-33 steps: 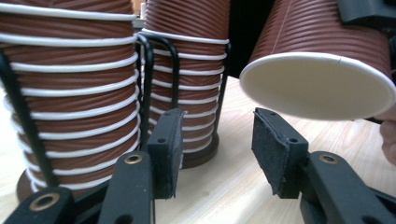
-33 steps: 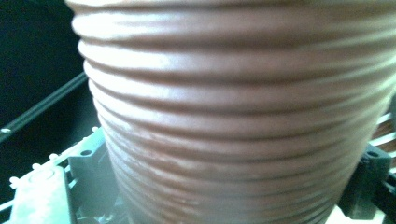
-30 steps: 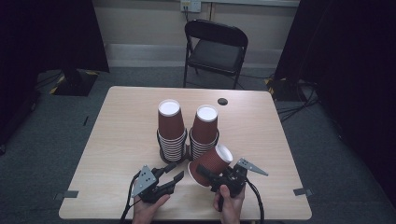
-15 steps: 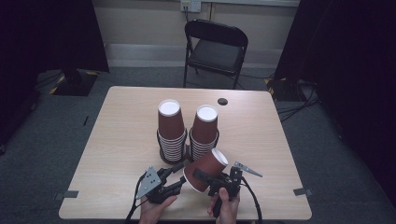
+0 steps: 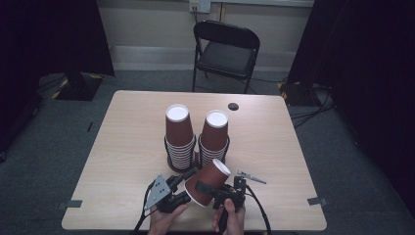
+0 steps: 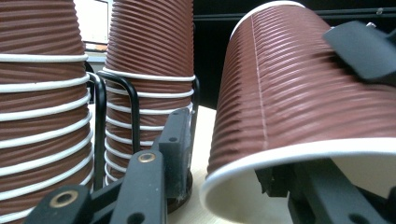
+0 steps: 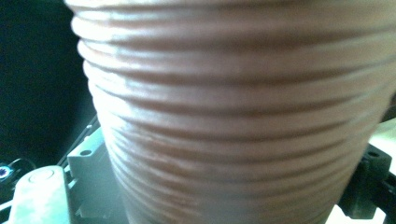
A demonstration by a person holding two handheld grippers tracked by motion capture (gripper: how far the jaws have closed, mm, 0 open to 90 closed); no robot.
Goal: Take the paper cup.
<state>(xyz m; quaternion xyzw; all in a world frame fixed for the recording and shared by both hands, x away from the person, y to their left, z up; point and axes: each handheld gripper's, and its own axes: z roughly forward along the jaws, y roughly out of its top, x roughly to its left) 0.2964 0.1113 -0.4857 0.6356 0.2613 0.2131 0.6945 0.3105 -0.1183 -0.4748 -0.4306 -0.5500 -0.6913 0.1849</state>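
Note:
A ribbed brown paper cup (image 5: 211,175) is tilted over the table's front edge, white rim toward the left, with my right gripper (image 5: 209,189) shut on its wall. In the right gripper view the cup's ribbed side (image 7: 233,116) is pressed up close. My left gripper (image 5: 182,190) sits at the cup's mouth, and its jaws have just been closing. In the left gripper view the cup's rim (image 6: 280,158) lies between those jaws, with the left fingertip (image 6: 175,140) still a gap away from the wall. Two stacks of the same cups (image 5: 178,132) (image 5: 214,137) stand upright mid-table.
Each stack sits in a black wire holder (image 6: 133,107) just beyond the grippers. A small dark disc (image 5: 233,106) lies near the table's far edge, and a black folding chair (image 5: 225,49) stands behind the table. Bare tabletop (image 5: 122,142) stretches to the left and right.
The right gripper has carried the cup left and toward the front edge, bringing its mouth up to the left gripper. The left hand has barely moved.

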